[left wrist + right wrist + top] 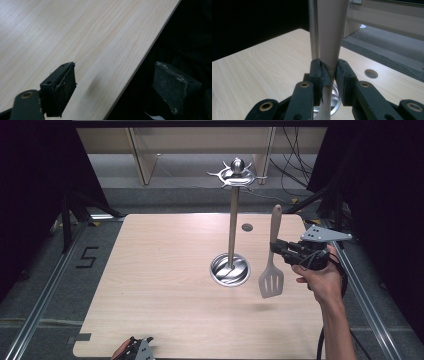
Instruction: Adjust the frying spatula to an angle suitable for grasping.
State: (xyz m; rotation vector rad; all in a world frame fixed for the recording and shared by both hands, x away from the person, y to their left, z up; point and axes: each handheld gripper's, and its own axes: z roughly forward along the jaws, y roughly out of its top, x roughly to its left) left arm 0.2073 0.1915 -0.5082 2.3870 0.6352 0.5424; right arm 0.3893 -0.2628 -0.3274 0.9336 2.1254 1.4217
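A slotted spatula [272, 257] with a pale wooden handle [331, 32] hangs upright above the table, blade down. My right gripper [276, 248] is shut on its handle, the pads [342, 75] pinching the narrow neck. Just left of it stands a metal utensil stand [233, 210]: a round shiny base [229, 270], a tall pole [312, 27] and a hooked crown [237, 173] on top. The spatula is beside the pole, below the crown. My left gripper [134, 349] rests at the table's near edge, open, with its fingers [60, 87] wide apart and nothing between them.
The light wooden table [165, 270] has a small round hole [247, 227] at the back right, also seen as the hole [371, 73] in the right gripper view. Metal rails run along both sides. Cables lie on the floor behind. The table edge [140, 65] crosses the left gripper view.
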